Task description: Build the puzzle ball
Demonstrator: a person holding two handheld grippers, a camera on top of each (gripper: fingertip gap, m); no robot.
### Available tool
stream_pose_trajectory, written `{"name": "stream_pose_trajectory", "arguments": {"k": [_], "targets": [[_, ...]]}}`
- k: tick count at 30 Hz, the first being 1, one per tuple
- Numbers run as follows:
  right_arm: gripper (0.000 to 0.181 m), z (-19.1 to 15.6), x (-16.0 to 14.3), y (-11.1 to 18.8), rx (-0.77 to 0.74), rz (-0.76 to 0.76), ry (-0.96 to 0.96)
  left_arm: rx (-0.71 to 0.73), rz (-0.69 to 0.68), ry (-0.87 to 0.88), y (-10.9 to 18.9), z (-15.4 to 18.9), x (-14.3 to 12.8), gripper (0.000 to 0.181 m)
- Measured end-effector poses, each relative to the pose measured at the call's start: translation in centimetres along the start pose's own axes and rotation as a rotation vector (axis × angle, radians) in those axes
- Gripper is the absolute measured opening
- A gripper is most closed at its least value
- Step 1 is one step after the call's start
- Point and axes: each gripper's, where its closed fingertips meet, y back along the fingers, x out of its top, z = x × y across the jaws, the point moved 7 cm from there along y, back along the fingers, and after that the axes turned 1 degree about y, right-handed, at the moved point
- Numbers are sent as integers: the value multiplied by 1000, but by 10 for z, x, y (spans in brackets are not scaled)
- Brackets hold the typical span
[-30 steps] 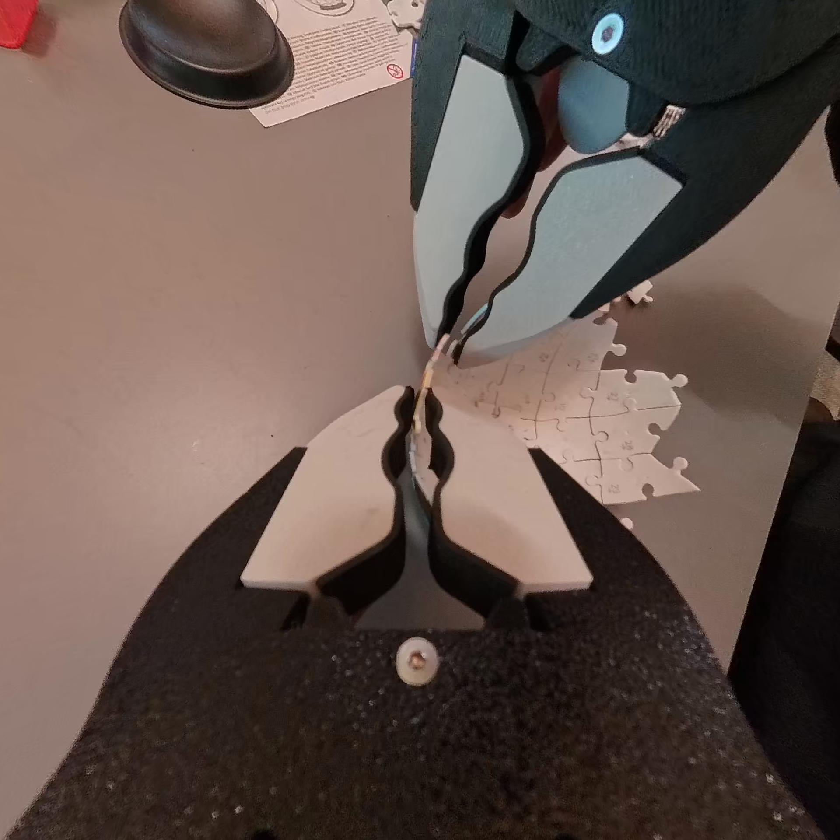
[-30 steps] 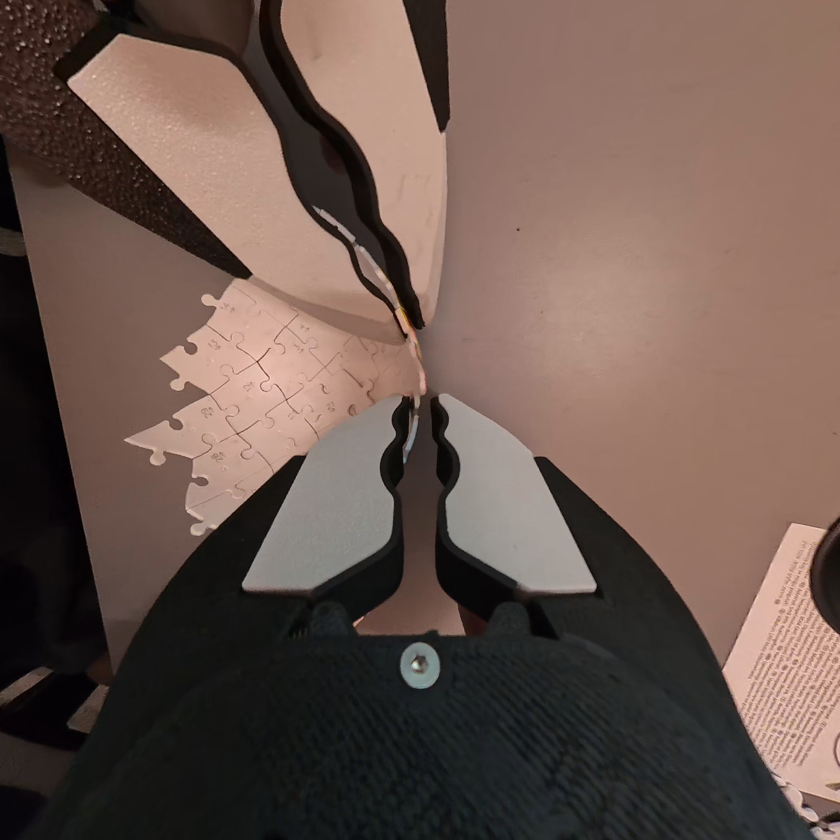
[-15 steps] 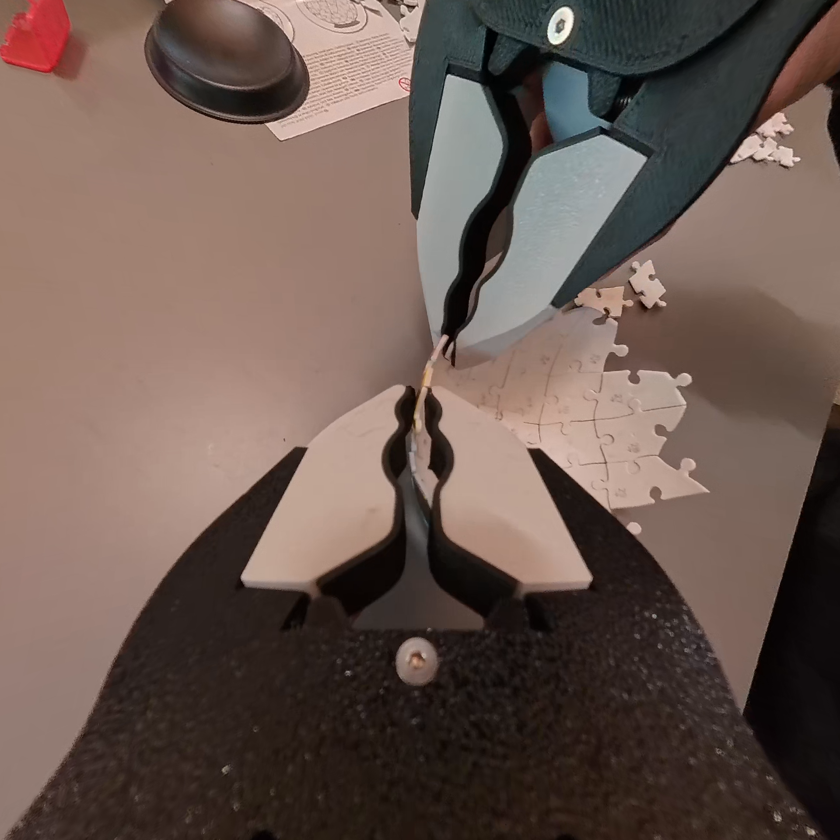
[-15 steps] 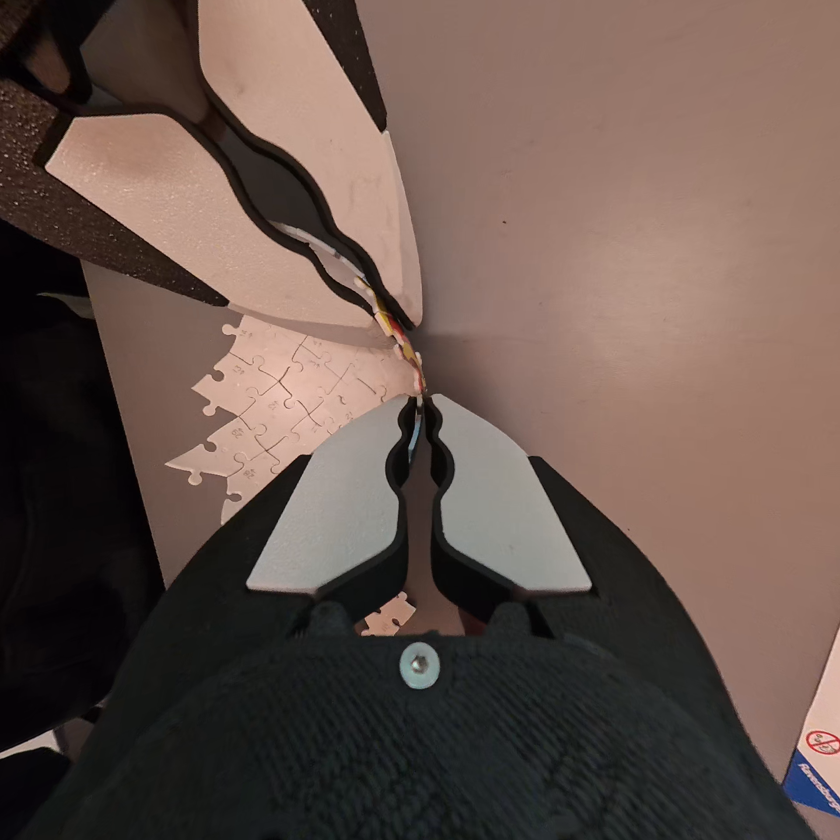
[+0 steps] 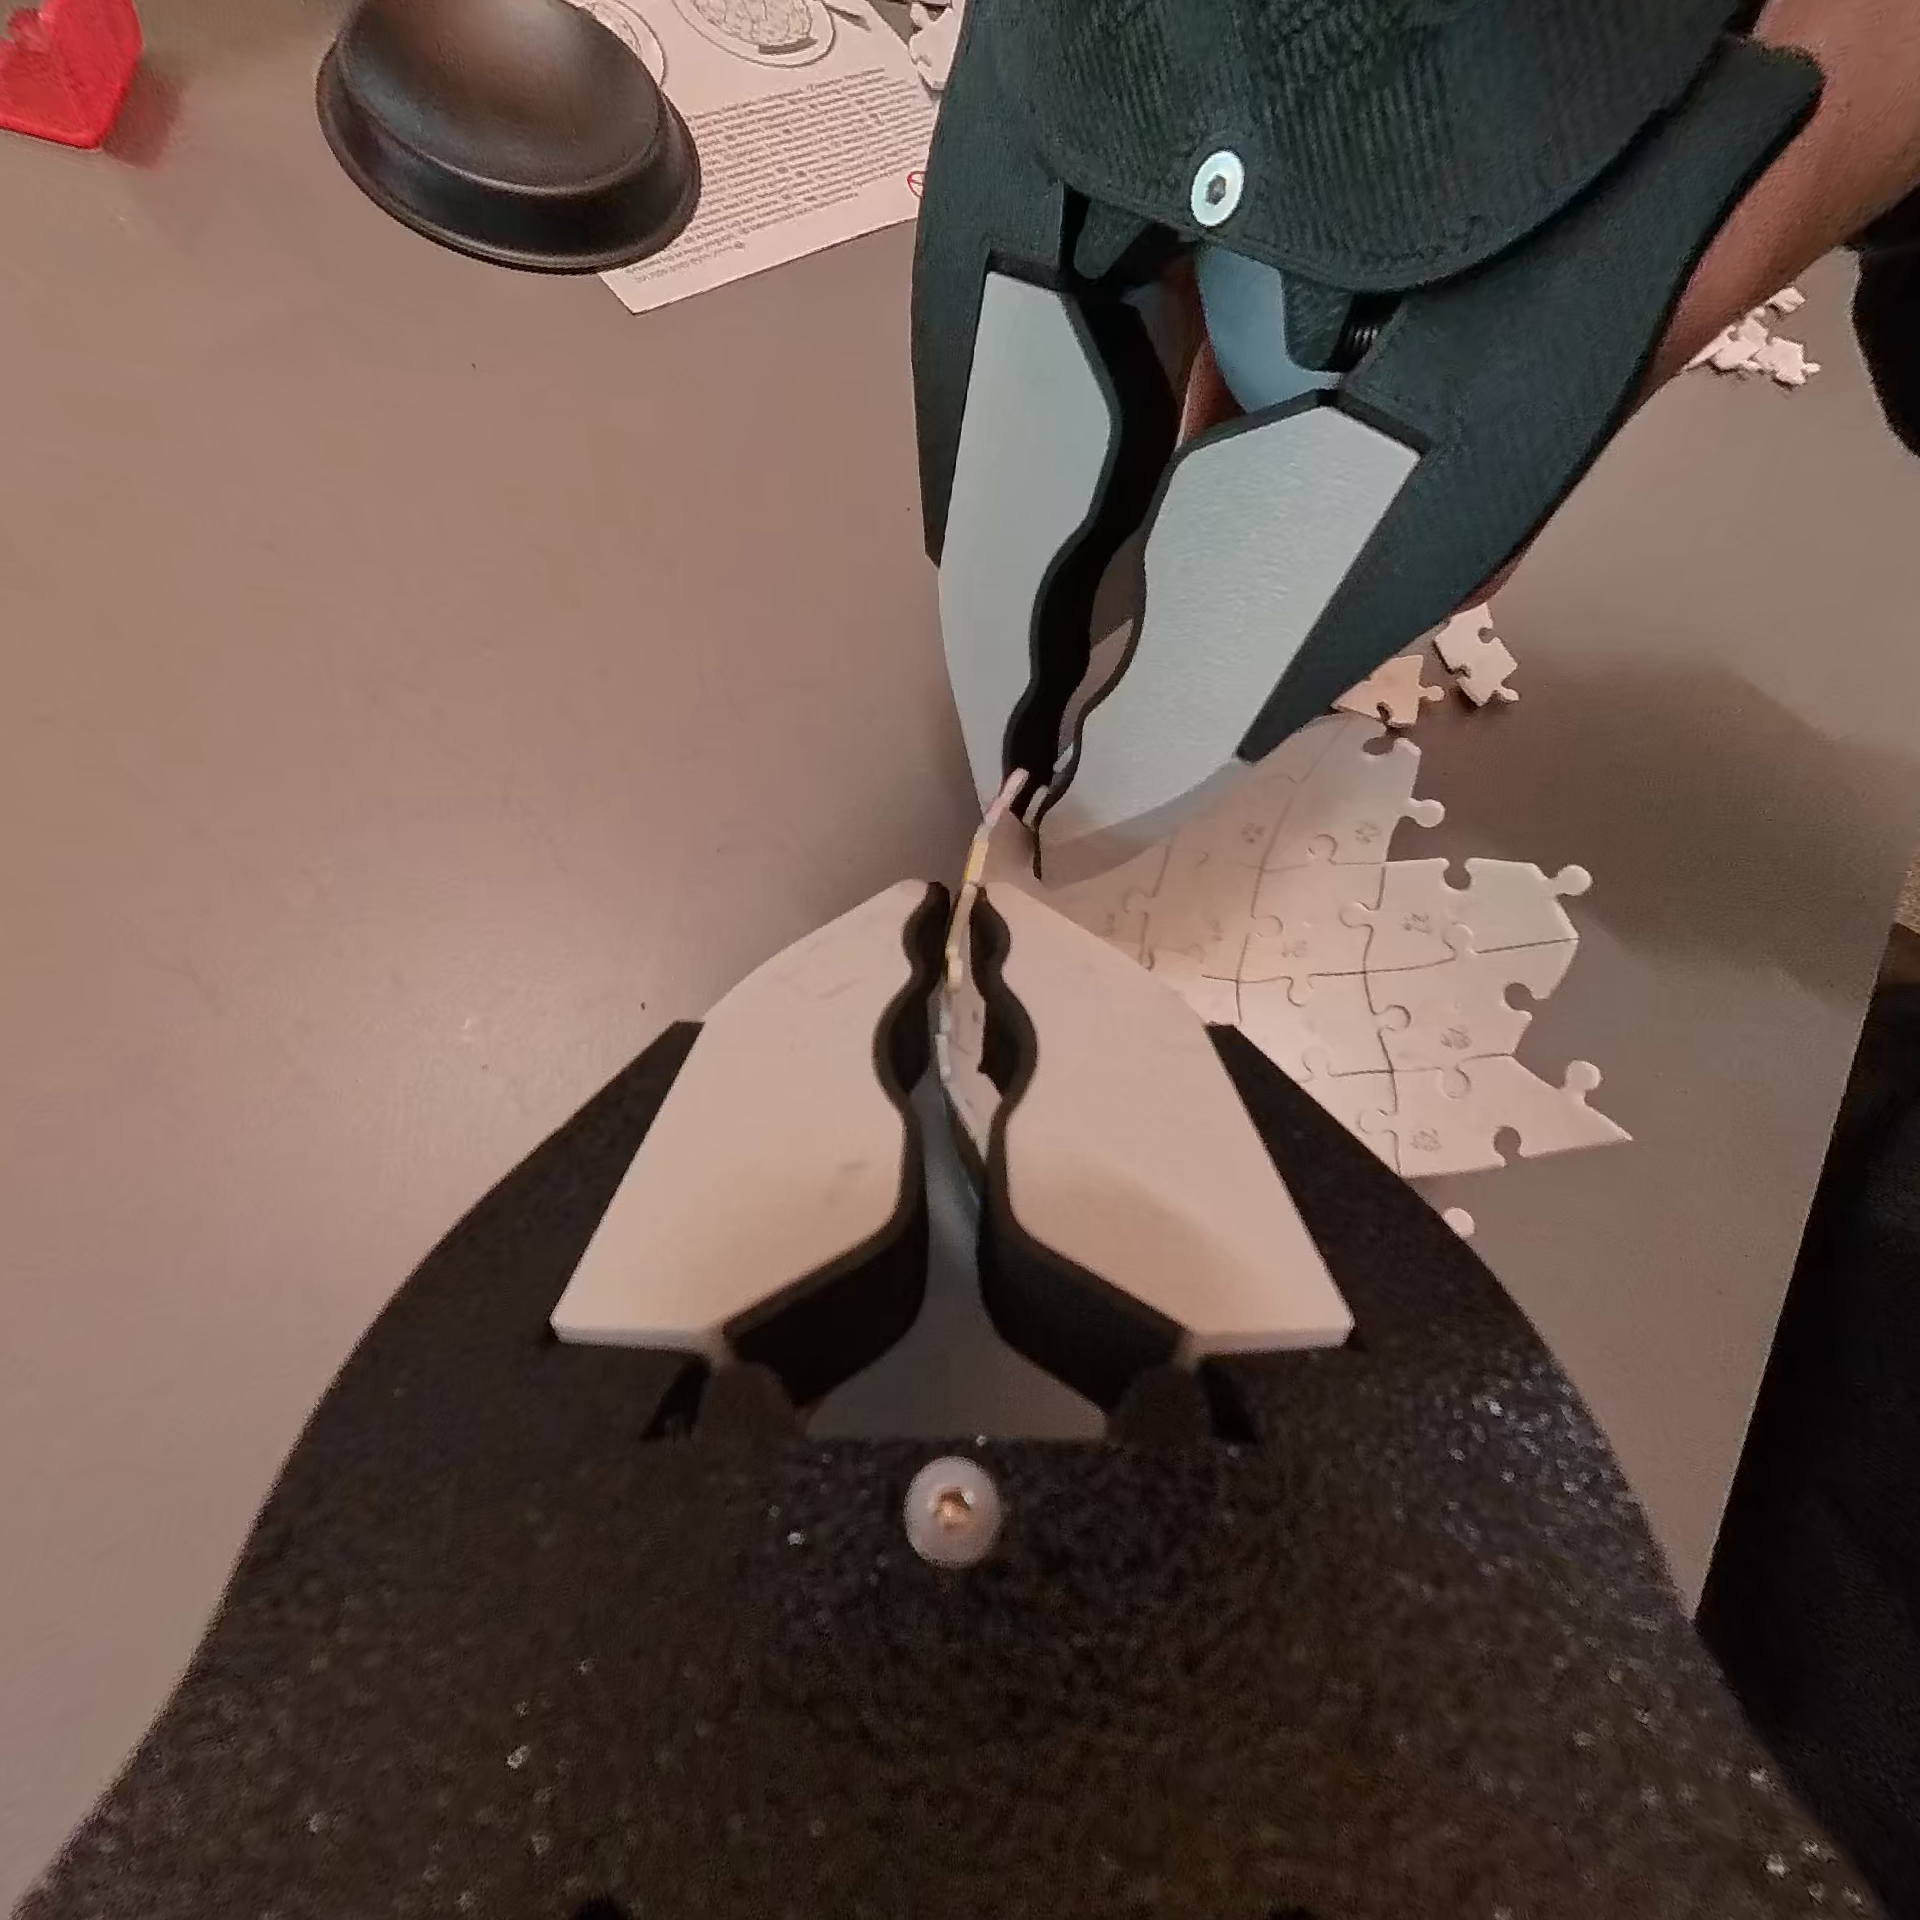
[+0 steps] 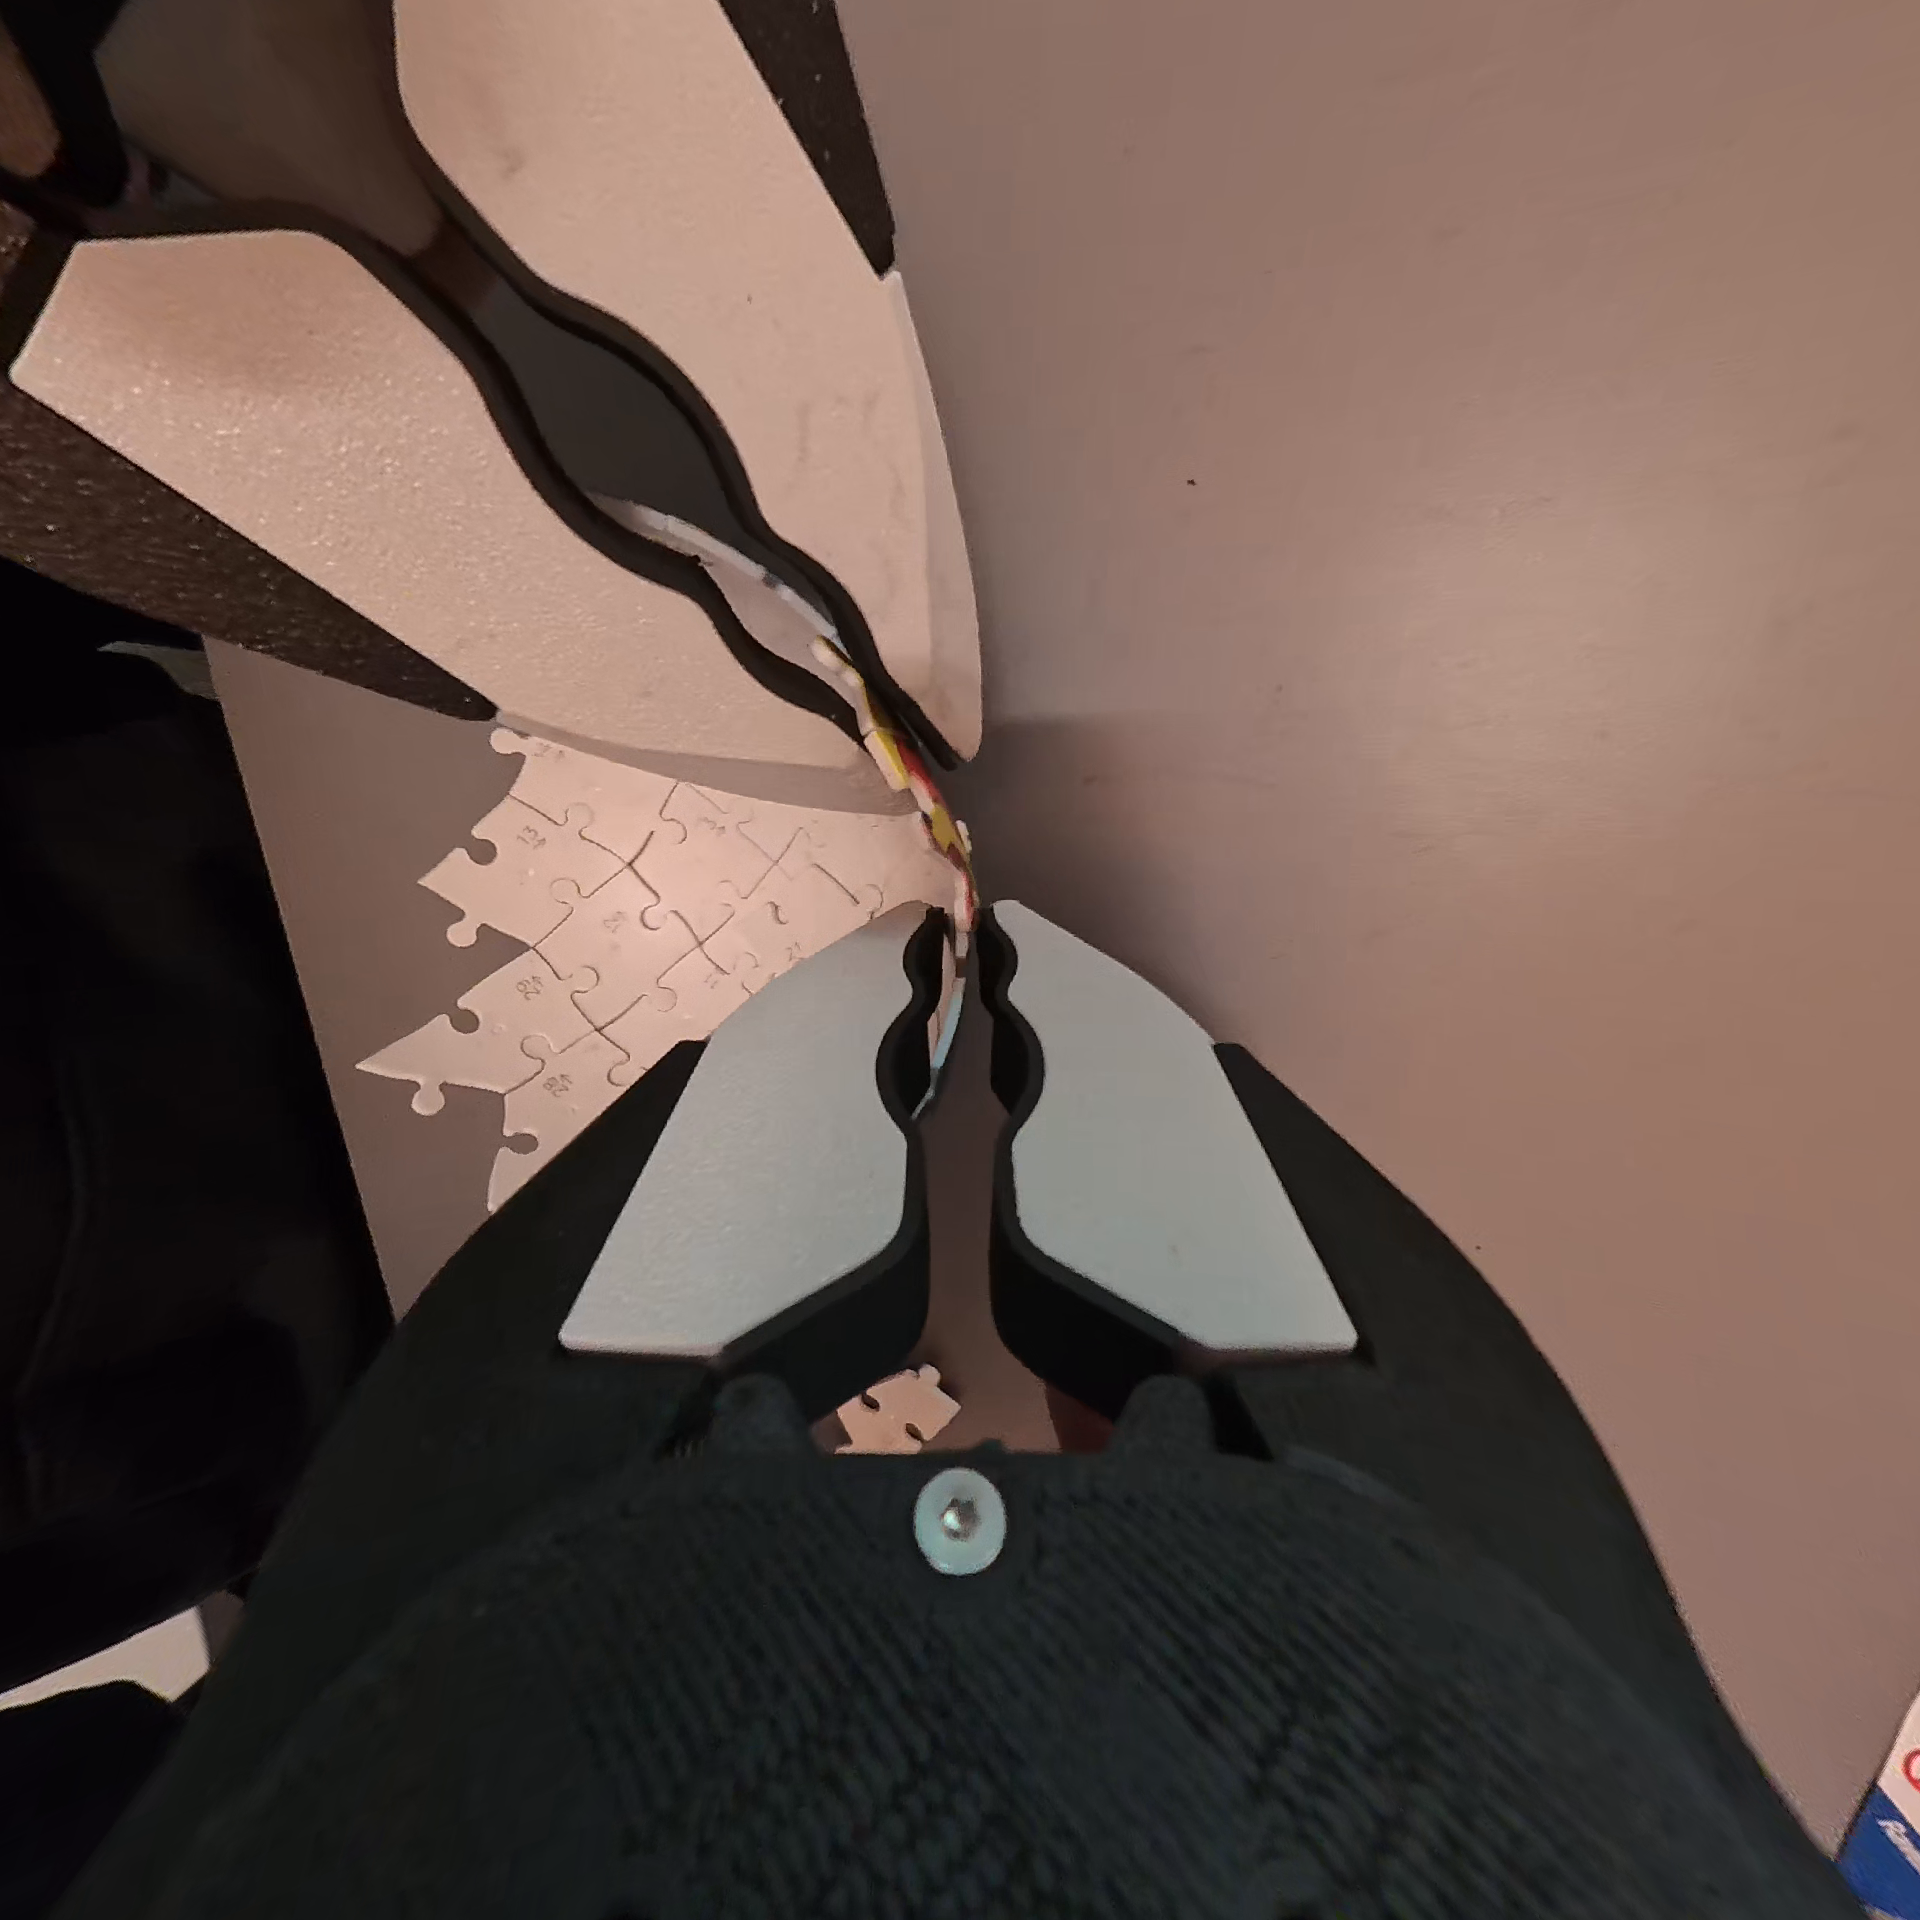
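Note:
My left gripper (image 5: pixel 961 896) is shut on a small puzzle piece (image 5: pixel 958 961) held edge-on between its pale pads. My right gripper (image 5: pixel 1029 805) comes in from the top, tip to tip with it, and is shut on another piece (image 5: pixel 1006 805). The two pieces meet in the short gap between the tips. In the right wrist view my right gripper (image 6: pixel 966 920) is at the bottom and my left gripper (image 6: pixel 930 748) at the upper left, with the pieces' red-and-yellow face (image 6: pixel 940 826) between them. A joined puzzle section (image 5: pixel 1351 935) lies white side up below and also shows in the right wrist view (image 6: pixel 613 914).
A black dome-shaped object (image 5: pixel 509 135) sits on an instruction sheet (image 5: pixel 800 166) at the far side of the brown table (image 5: pixel 416 727). A red object (image 5: pixel 62 73) is at the far left. Loose pieces (image 5: pixel 1465 665) lie near the section. The table edge (image 5: pixel 1787 1247) is at the right. Less than 4 cm separates the two grippers' tips. The black dome-shaped object (image 5: pixel 509 135) is about equally far from each gripper, around 20 cm.
Both grippers stayed shut and tip to tip. The right gripper drew back and tilted, so more of the pieces' coloured face shows between the tips.

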Motion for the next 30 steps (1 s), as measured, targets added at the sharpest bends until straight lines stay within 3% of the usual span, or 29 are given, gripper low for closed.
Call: {"name": "stream_pose_trajectory", "arguments": {"k": [1,11,15,17,25,30], "targets": [[6,0,0,0,8,3,-5,-1,1,0,0,0,0,4],[4,2,-2,1,31,33,-32,-5,16,-2,0,0,1,4],[31,0,-3,6,80,58,-28,1,14,-5,-1,-1,0,4],[33,-2,-6,12,93,67,-20,-2,16,-4,-1,-1,1,4],[33,7,-15,21,-29,124,-55,-12,26,8,-2,1,2,5],[37,5,-18,34,-135,243,-66,24,36,-12,4,-1,4,20]]}}
